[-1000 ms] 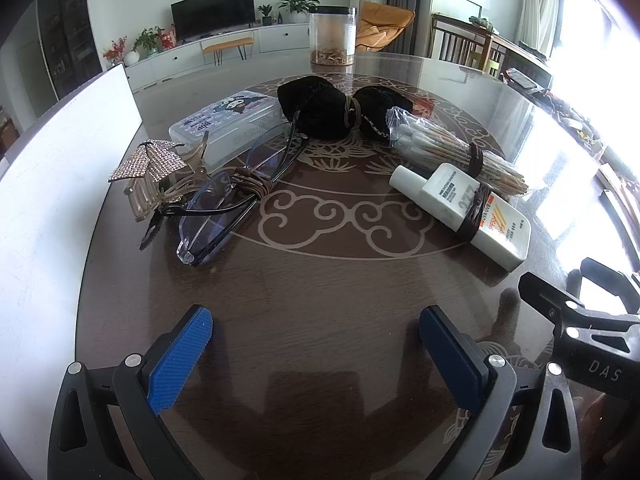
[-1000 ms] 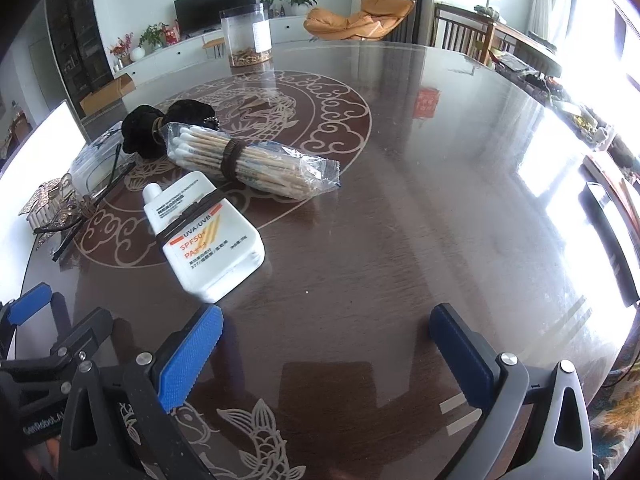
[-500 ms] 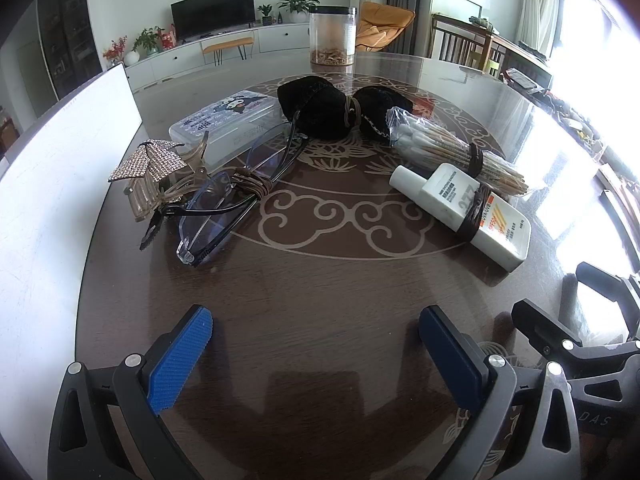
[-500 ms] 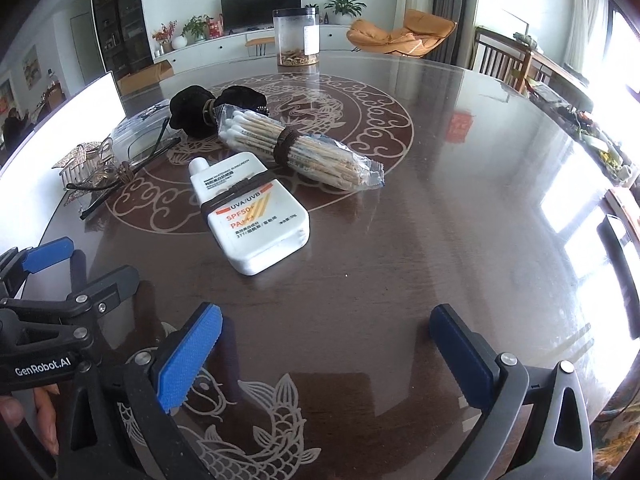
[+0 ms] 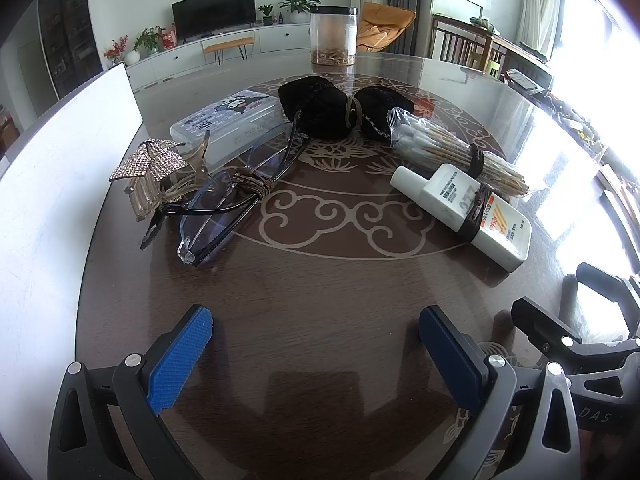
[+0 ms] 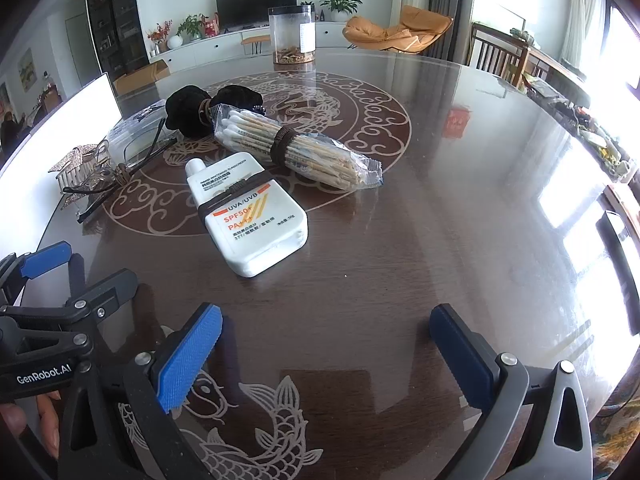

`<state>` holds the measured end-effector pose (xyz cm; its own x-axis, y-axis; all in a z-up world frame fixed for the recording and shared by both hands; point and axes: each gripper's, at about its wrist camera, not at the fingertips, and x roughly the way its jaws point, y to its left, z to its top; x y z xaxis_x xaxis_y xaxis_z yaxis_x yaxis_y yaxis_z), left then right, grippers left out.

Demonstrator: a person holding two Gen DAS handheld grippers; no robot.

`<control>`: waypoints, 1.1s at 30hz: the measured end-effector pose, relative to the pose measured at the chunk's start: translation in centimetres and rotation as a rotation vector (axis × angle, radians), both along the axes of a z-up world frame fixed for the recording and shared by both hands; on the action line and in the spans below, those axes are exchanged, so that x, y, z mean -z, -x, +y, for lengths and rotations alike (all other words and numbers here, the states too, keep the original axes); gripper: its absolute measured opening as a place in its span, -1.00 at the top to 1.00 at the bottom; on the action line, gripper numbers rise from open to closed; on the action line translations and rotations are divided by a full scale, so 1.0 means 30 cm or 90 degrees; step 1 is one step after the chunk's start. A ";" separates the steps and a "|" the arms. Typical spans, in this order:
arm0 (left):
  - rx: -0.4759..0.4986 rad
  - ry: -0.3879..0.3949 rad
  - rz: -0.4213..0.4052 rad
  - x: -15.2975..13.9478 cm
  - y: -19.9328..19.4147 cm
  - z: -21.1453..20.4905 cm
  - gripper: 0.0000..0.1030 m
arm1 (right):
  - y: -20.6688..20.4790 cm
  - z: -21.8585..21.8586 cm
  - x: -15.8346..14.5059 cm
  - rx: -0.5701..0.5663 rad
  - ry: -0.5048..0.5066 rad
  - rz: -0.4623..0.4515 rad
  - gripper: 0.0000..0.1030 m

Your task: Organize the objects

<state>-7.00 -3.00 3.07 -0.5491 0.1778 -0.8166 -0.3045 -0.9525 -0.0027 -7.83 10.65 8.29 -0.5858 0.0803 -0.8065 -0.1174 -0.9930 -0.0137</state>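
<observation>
Ahead, sunscreen bottle (image 6: 250, 216) beyond right hand-held gripper (image 6: 326, 356).

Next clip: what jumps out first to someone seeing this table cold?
A white sunscreen bottle with a dark band around it lies flat near the middle of the dark patterned table, closest to the right gripper. Just behind it lies a banded pack of cotton swabs. Further left sit folded glasses and a sparkly hair clip, ahead of the left gripper; both grippers are open and hold nothing.
</observation>
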 end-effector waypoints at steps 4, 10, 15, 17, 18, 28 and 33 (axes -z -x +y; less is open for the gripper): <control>0.000 0.000 0.000 0.000 0.000 0.000 -1.00 | -0.001 0.001 0.000 0.000 -0.001 0.003 -1.00; 0.000 0.000 0.000 0.000 0.000 0.000 -1.00 | -0.001 0.000 0.000 0.000 -0.002 0.008 -1.00; 0.000 0.001 0.001 0.000 0.002 -0.003 -1.00 | -0.003 0.000 0.001 0.000 -0.002 0.008 -1.00; 0.000 0.001 0.001 0.000 0.002 -0.003 -1.00 | -0.003 0.000 0.001 -0.001 -0.002 0.008 -1.00; 0.000 0.001 0.001 0.000 0.003 -0.004 -1.00 | -0.003 0.000 0.001 -0.001 -0.002 0.009 -1.00; -0.027 0.008 -0.024 -0.008 -0.111 -0.087 -1.00 | -0.002 -0.004 0.001 -0.002 -0.005 0.011 -1.00; -0.072 0.005 -0.011 -0.059 -0.057 -0.125 -1.00 | -0.003 -0.004 0.000 0.000 -0.005 0.013 -1.00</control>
